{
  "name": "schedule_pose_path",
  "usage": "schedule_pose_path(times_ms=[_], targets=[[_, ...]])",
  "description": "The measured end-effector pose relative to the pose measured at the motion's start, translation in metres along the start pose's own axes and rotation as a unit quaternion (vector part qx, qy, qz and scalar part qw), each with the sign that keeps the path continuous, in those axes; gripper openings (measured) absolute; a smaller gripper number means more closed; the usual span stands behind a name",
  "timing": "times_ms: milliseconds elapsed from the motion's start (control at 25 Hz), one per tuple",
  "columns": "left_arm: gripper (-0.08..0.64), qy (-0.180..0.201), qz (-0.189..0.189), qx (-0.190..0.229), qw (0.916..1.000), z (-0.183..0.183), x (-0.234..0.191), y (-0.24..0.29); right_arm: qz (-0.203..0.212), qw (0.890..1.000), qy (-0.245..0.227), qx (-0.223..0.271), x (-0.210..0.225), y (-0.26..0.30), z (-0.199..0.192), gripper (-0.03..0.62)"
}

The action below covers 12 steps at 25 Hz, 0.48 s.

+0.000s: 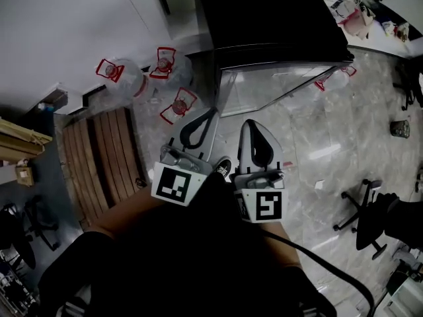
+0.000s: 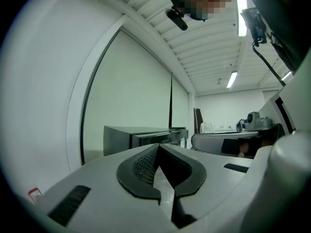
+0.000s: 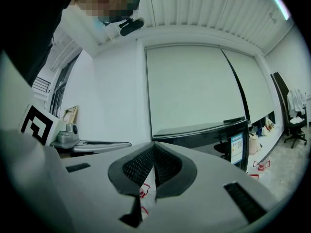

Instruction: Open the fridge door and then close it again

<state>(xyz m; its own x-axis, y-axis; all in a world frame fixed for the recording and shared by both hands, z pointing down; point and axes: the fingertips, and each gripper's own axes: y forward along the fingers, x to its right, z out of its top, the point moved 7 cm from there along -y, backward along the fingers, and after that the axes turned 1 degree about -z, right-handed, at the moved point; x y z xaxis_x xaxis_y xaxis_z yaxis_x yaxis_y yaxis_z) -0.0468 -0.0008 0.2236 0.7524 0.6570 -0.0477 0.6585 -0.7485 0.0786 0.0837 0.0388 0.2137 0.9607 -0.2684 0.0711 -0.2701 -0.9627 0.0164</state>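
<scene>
The black fridge (image 1: 271, 18) stands ahead of me, seen from above, with a glassy front panel (image 1: 277, 84) that mirrors the floor; I cannot tell whether its door is ajar. It also shows as a dark box (image 2: 146, 137) in the left gripper view and as a black cabinet with a sticker (image 3: 228, 140) in the right gripper view. My left gripper (image 1: 212, 110) (image 2: 158, 147) is shut with nothing in it. My right gripper (image 1: 248, 121) (image 3: 154, 143) is also shut and empty. Both are held level, side by side, short of the fridge and not touching it.
Three water jugs with red handles (image 1: 165, 65) stand on the floor left of the fridge, and another (image 1: 337, 78) to its right. A slatted wooden bench (image 1: 99, 157) lies at the left. An office chair (image 1: 370, 210) and bags (image 1: 353, 12) are at the right.
</scene>
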Motion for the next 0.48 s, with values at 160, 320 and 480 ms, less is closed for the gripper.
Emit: schedule_pose_path(times_ms=[160, 320, 480], targets=[[0.008, 0.000, -0.008, 0.004, 1.0000, 0.017, 0.006, -0.010, 0.011, 1.000, -0.011, 0.007, -0.010, -0.004, 0.019, 0.015], [0.007, 0.005, -0.014, 0.015, 0.9998, 0.029, 0.011, -0.016, 0.018, 0.999, -0.023, 0.019, -0.015, -0.008, 0.034, 0.015], [0.008, 0.006, -0.015, 0.026, 0.9995, 0.036, 0.013, -0.018, 0.022, 0.999, -0.027, 0.024, -0.018, -0.012, 0.038, 0.015]])
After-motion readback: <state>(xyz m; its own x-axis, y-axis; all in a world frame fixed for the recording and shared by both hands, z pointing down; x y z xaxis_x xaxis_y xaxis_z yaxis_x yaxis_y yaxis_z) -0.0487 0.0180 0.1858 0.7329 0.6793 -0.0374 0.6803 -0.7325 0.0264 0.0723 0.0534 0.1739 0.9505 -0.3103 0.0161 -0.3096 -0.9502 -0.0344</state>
